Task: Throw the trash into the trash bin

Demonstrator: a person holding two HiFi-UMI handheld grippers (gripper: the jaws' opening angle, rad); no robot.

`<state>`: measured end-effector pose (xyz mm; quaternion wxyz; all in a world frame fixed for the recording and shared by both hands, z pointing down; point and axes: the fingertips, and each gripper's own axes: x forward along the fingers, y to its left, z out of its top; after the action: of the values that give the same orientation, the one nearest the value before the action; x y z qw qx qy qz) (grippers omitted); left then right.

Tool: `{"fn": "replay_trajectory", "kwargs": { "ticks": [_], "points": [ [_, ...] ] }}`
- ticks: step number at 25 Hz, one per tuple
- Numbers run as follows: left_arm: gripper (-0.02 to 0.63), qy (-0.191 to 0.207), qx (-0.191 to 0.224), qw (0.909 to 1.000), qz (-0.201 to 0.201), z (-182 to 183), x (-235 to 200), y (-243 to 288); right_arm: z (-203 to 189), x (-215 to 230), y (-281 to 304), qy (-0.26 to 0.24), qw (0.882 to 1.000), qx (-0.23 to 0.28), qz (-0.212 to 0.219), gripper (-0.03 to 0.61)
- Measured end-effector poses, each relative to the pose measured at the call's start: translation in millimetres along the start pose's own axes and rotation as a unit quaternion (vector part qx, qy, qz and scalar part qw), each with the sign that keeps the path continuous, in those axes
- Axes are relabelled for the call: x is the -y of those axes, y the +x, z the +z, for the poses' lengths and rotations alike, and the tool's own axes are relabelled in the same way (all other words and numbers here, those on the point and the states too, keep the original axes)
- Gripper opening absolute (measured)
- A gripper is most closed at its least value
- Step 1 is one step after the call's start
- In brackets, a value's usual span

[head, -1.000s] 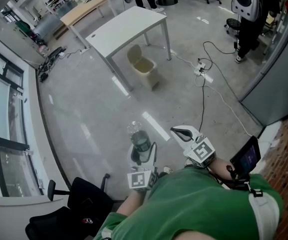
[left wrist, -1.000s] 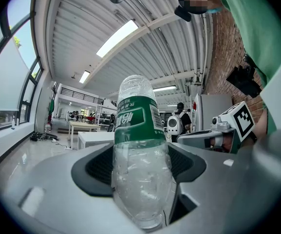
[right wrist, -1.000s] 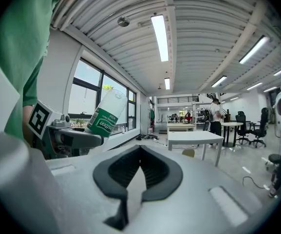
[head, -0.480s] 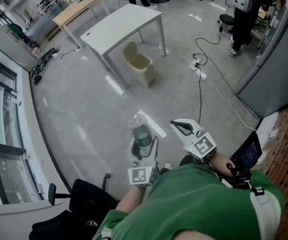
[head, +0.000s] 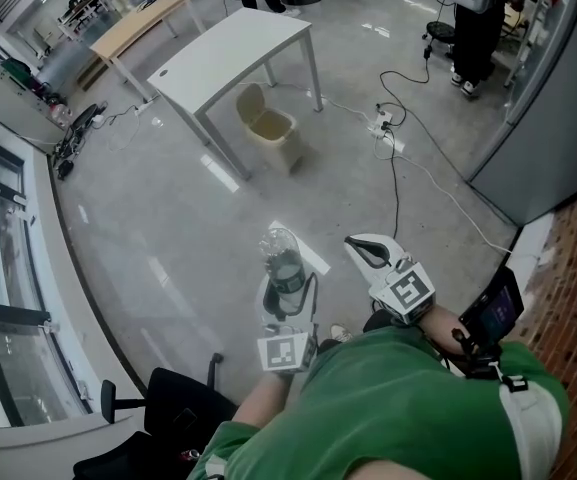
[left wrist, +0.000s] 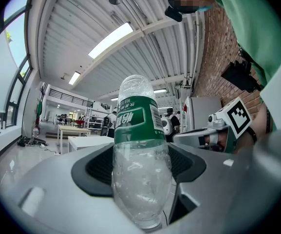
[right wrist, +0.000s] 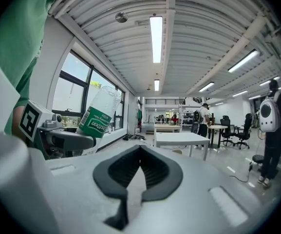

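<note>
My left hand-held gripper (head: 286, 296) clamps the bottle (head: 282, 264) for carrying toward the far-off bin (head: 268, 128); the right hand-held gripper (head: 366, 253) stays out of it, closed and empty.

The bottle (right wrist: 97, 112) carries a green label (right wrist: 94, 123) reading "estbon" in white letters.

bin (head: 280, 140) contents unclear, chair (head: 168, 420) cut off

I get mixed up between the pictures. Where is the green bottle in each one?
Head view: bottle low in the middle, held by the left gripper.
Left gripper view: bottle right in the middle, between the jaws.
Right gripper view: bottle on the left, tilted.
Shared landmark: the white table.
</note>
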<state>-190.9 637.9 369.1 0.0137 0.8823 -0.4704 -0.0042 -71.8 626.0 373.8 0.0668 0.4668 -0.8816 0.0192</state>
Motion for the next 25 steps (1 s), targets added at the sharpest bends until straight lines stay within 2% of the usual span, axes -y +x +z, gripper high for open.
{"fn": "replay_trajectory", "kwargs": {
  "ticks": [5, 13, 25],
  "points": [
    [0.333, 0.006, -0.007, 0.9999, 0.006, 0.0, 3.3, 27.8, 4.1, 25.8, 7.2, 0.001, 1.000, 0.010, 0.004, 0.003],
    [0.333, 0.016, -0.007, 0.9995, 0.025, 4.3, 11.2, 97.6, 8.4, 95.9, 23.4, 0.001, 1.000, 0.028, 0.013, 0.003],
    [0.333, 0.076, 0.001, 0.9959, 0.050, 19.2, 40.6, 197.0, 24.3, 194.8, 29.1, -0.006, 0.998, 0.066, 0.023, 0.003]
  ]
}}
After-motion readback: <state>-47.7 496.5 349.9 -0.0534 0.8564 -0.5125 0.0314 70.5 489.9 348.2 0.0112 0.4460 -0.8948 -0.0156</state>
